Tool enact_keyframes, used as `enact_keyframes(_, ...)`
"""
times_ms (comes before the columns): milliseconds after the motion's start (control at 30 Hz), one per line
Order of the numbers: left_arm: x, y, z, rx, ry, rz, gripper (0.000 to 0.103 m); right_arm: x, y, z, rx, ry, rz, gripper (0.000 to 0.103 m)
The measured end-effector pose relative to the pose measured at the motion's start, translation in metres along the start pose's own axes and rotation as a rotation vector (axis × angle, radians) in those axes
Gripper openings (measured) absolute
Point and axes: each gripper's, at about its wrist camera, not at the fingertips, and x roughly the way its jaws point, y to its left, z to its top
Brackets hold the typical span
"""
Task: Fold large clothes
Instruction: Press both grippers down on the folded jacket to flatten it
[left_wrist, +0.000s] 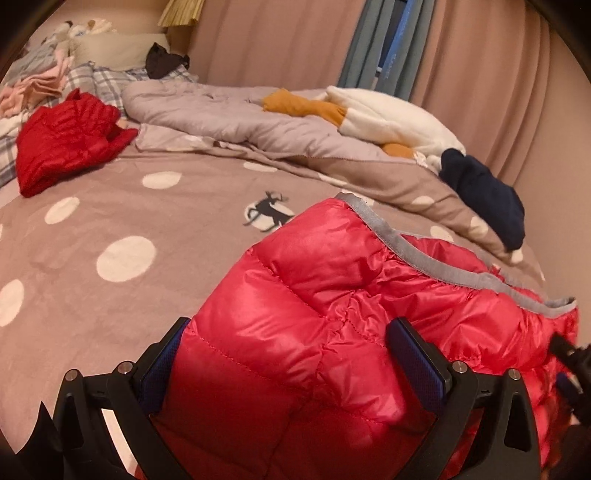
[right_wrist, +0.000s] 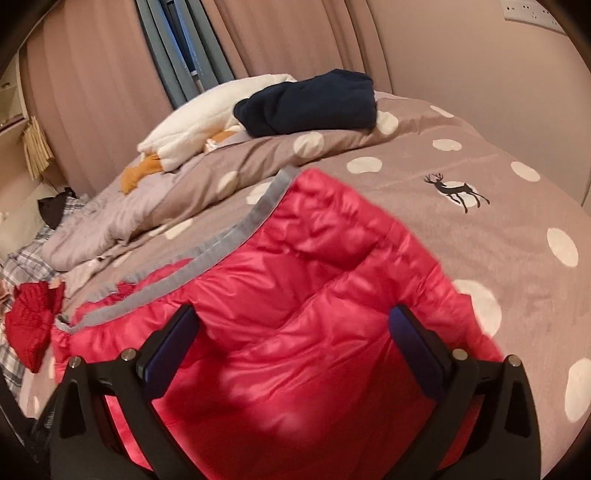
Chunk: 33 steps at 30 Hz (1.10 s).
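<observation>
red down jacket (left_wrist: 332, 332) lies on the bed's dotted cover (left_wrist: 110, 229), filling the 6 o'clock half of both wrist views; its grey-trimmed edge (left_wrist: 424, 258) runs off toward 1 o'clock in the left view, 10 o'clock in the right.

left gripper (left_wrist: 291, 354): fingers spread wide, puffy fabric bulging up between them, pads not visibly pinching. right gripper (right_wrist: 291, 339): same, fingers apart with jacket between, no bite on the cloth. right view is blurred at the jacket.

judged step: taking hold of the near side for a fold. slick shell and loft will slip, so push deep enough to catch both layers before closing, match the two holds level, then carry the edge over toward the grey trim without dragging the cover.

second red jacket (left_wrist: 70, 144) sits at 10 o'clock, navy garment (left_wrist: 484, 195) at 2 o'clock on the rumpled duvet (left_wrist: 221, 118); both well apart.
</observation>
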Motion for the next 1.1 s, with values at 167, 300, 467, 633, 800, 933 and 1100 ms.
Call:
enact_keyframes(167, 0.017, 0.003, -0.007, -0.04, 0.003, -0.025, 0.102, 0.029, -0.011, -0.01, 0.03, 0.03, -0.023, 0.103)
enact_keyframes(300, 0.02, -0.002, -0.015, -0.039, -0.046, -0.012, 0.102, 0.042, -0.007, -0.021, -0.025, -0.01, -0.076, 0.103)
enact_keyframes(467, 0.029, -0.002, -0.014, -0.051, -0.042, -0.021, 0.103, 0.052, -0.012, -0.022, -0.016, -0.018, -0.063, 0.103)
enact_keyframes(633, 0.033, -0.004, -0.014, -0.055, -0.036, -0.017, 0.103, 0.058, -0.01, -0.022, -0.025, -0.015, -0.076, 0.103)
enact_keyframes(800, 0.034, -0.006, -0.012, -0.053, -0.032, -0.007, 0.103, 0.057, -0.008, -0.022, -0.033, -0.013, -0.087, 0.103)
enact_keyframes(933, 0.032, -0.007, -0.011, -0.048, -0.025, 0.008, 0.103, 0.055, -0.004, -0.019, -0.045, 0.004, -0.104, 0.103)
enact_keyframes(1100, 0.02, 0.001, -0.008, -0.081, 0.009, 0.0, 0.103, 0.043, -0.001, -0.009, -0.059, 0.086, -0.098, 0.103)
